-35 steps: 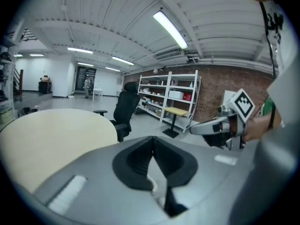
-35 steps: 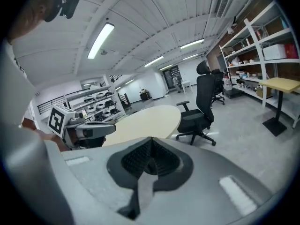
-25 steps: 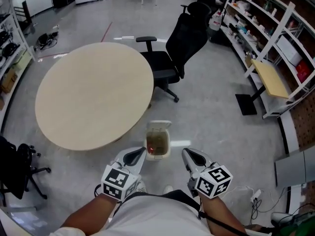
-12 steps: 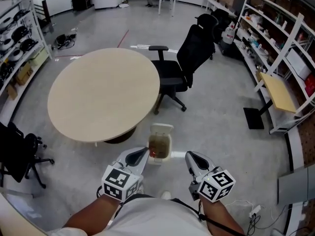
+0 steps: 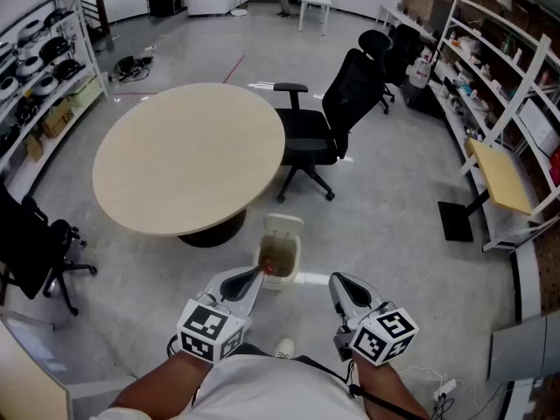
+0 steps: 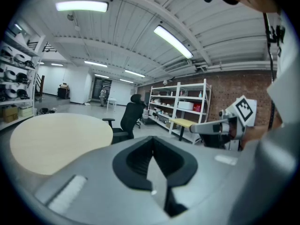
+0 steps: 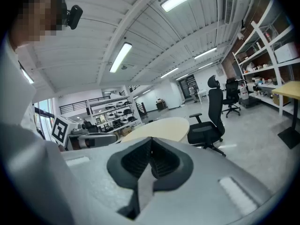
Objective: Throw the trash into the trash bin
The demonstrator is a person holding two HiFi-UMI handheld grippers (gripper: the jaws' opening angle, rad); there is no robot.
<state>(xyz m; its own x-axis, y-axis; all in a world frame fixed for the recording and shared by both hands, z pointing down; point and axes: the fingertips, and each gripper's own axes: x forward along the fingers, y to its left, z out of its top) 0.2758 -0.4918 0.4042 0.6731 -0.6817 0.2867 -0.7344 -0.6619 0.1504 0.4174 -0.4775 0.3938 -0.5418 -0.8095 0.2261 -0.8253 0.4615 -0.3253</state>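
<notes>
Head view: the white trash bin (image 5: 285, 227) stands lid-up on the floor at five o'clock of the round table (image 5: 175, 160), with brownish and red trash (image 5: 273, 266) inside, so the throw looks done. Left gripper view: the left gripper (image 6: 152, 146) has its jaws pressed together on nothing. Right gripper view: the right gripper (image 7: 151, 146) is likewise closed and empty.

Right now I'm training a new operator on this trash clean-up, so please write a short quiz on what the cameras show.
1. True or false: trash lies on the round beige wooden table.
2. The lid of the small white plastic trash bin on the floor is: A) shut, B) flipped open, C) missing.
3. What do the left gripper and the right gripper hold?

Key
1. False: the tabletop is bare.
2. B.
3. Nothing: both have their jaws together and empty.
</notes>
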